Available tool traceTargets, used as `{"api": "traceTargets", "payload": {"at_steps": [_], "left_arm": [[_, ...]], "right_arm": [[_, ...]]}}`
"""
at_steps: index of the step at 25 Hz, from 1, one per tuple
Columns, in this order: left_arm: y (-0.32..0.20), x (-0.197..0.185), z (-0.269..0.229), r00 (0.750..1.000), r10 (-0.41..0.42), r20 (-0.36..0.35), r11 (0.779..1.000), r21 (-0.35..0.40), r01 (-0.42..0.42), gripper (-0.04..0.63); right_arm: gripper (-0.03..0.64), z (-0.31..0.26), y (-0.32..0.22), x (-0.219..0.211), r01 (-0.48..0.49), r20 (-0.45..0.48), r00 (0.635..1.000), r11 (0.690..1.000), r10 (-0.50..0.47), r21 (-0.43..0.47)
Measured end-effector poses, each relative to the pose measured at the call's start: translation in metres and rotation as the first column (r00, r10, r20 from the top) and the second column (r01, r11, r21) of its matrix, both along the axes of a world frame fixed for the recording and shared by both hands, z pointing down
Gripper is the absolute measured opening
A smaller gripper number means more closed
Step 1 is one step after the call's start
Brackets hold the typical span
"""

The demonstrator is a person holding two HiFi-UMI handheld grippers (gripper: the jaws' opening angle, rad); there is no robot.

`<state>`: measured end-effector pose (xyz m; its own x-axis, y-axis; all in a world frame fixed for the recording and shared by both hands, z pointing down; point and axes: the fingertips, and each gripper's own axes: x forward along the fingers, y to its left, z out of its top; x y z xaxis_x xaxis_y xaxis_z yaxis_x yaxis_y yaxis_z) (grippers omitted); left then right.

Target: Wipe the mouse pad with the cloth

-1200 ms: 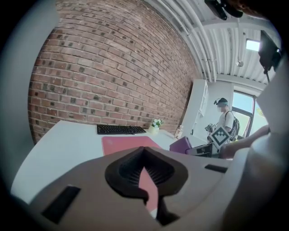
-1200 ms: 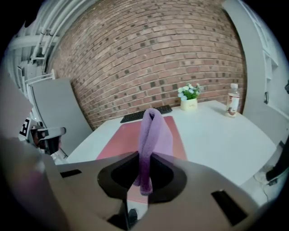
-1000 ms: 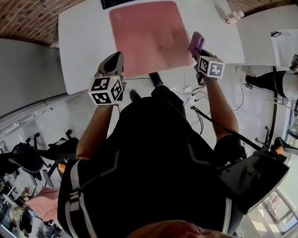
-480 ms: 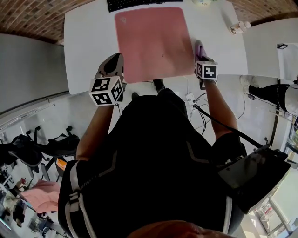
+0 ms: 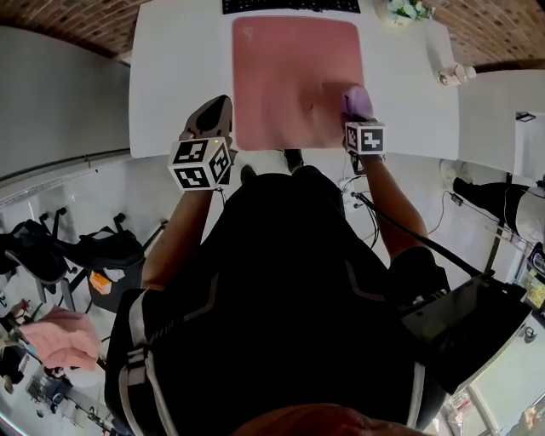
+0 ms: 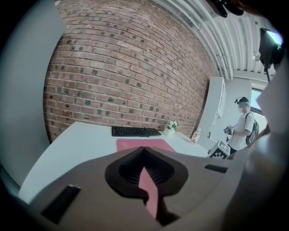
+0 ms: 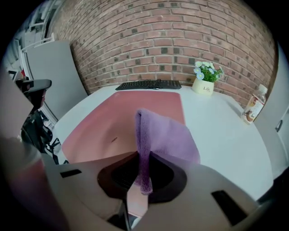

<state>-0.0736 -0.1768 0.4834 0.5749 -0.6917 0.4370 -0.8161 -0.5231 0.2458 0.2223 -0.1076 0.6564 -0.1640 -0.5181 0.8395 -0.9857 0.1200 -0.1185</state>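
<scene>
A pink mouse pad (image 5: pixel 294 77) lies on the white table (image 5: pixel 179 77), in front of a black keyboard (image 5: pixel 289 5). My right gripper (image 5: pixel 356 115) is shut on a folded purple cloth (image 5: pixel 357 100) over the pad's near right corner. In the right gripper view the purple cloth (image 7: pixel 162 135) stands up between the jaws above the mouse pad (image 7: pixel 126 122). My left gripper (image 5: pixel 209 119) hangs at the table's near edge, left of the pad, jaws closed with nothing in them. The left gripper view shows the mouse pad (image 6: pixel 142 144) and keyboard (image 6: pixel 134 131) ahead.
A small pot of flowers (image 7: pixel 205 79) and a bottle (image 7: pixel 253 108) stand right of the pad. A second table (image 5: pixel 502 102) adjoins on the right. A person (image 6: pixel 241 128) stands off to the right. Cables (image 5: pixel 375 221) lie on the floor below.
My right gripper has carried the purple cloth from beside the pad's right edge onto its near right corner. The left gripper has kept its place at the table edge.
</scene>
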Motion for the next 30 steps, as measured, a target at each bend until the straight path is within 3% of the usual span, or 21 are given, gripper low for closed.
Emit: {"api": "traceTargets", "payload": {"at_steps": [6,15,23,30], "left_arm": [[-0.001,-0.016,-0.001,0.999,-0.054,-0.008,0.999,0.001,0.054,0.002],[0.010,-0.016,0.000,0.997,-0.081,-0.002,0.997,0.009,0.081,0.002],[0.013,-0.038,-0.002,0.986,-0.169,-0.015,0.986,-0.005,0.169,0.002],[0.019,-0.064,-0.012,0.970,-0.244,-0.005,0.970,0.014,0.244,0.002]], "right_arm": [[0.054,-0.002,-0.008,-0.031,0.009,0.062,0.998,1.000,-0.008,-0.009],[0.054,-0.004,-0.017,-0.083,0.182,0.116,0.977,0.983,-0.178,-0.024],[0.054,-0.005,-0.030,-0.121,0.230,0.168,0.960,0.973,-0.224,-0.019],[0.054,-0.008,-0.041,-0.155,0.326,0.186,0.930,0.945,-0.317,-0.020]]}}
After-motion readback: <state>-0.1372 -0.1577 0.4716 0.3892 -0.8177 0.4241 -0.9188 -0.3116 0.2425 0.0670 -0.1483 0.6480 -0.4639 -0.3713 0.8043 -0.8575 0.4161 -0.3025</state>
